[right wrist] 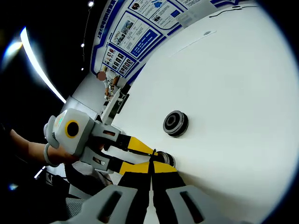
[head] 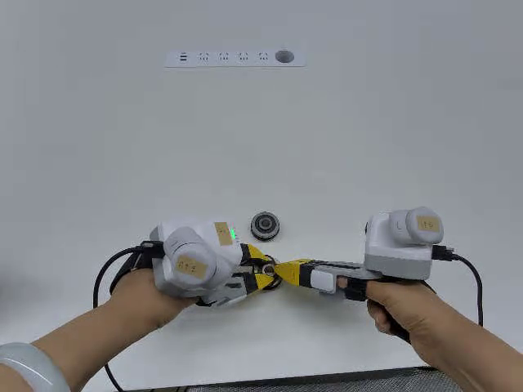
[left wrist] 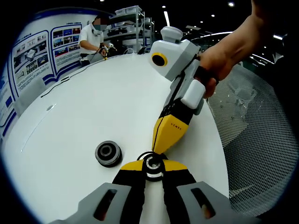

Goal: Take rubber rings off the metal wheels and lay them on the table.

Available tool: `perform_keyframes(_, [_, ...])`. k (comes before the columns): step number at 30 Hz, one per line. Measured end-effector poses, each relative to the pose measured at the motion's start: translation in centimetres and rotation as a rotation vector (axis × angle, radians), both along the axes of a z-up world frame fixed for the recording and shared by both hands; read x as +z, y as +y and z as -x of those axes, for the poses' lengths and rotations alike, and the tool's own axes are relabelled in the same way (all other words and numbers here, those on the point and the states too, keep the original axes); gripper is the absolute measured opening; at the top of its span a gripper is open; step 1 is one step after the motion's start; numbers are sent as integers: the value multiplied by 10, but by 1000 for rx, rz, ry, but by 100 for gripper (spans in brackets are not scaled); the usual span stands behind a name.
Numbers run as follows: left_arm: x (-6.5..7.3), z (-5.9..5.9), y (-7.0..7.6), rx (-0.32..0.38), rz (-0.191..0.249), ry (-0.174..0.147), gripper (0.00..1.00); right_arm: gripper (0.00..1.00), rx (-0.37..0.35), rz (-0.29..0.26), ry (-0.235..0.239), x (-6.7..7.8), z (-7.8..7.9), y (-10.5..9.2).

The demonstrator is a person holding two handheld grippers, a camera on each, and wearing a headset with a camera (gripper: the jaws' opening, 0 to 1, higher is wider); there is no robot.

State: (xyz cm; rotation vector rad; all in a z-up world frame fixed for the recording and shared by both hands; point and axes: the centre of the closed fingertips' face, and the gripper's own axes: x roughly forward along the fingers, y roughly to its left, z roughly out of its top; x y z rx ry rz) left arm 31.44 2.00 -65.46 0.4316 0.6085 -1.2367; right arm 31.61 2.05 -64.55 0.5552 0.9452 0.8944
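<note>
While the left gripper (head: 265,276) clamps a small metal wheel (left wrist: 153,164) between its yellow jaw tips, the right gripper (right wrist: 152,164) meets it head-on. The right gripper's jaws are pressed together, with their tip at the wheel's rim; whether they pinch the rubber ring I cannot tell. A second wheel (head: 265,224), dark-rimmed, lies flat on the white table (head: 343,147) just beyond the left gripper's jaws, apart from both grippers. Far ahead of both grippers, a power strip (head: 234,58) lies on the table.

Right gripper (right wrist: 152,164) tip against wheel (right wrist: 166,159)
</note>
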Motion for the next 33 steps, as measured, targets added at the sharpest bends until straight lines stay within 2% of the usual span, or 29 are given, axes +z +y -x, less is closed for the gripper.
perform_keyframes(7, [1, 1, 2, 0, -3, -3, 14, 2, -8, 11, 7, -2, -2, -4])
perform_keyframes(11, [4, 0, 5, 12, 12, -9, 18, 2, -9, 12, 7, -2, -1, -4])
perform_keyframes(21, [6, 3, 6, 6, 11, -24, 25, 2, -7, 7, 8, -2, -1, -3])
perform_keyframes(23, [7, 5, 5, 7, 23, -29, 30, 2, -7, 8, 7, -2, -1, -3])
perform_keyframes(25, [12, 9, 3, -4, 49, -25, 30, 2, -9, 11, 8, -2, -1, -4])
perform_keyframes(33, [8, 5, 12, 16, 29, -40, 38, 2, -9, 6, 9, -1, 0, -4])
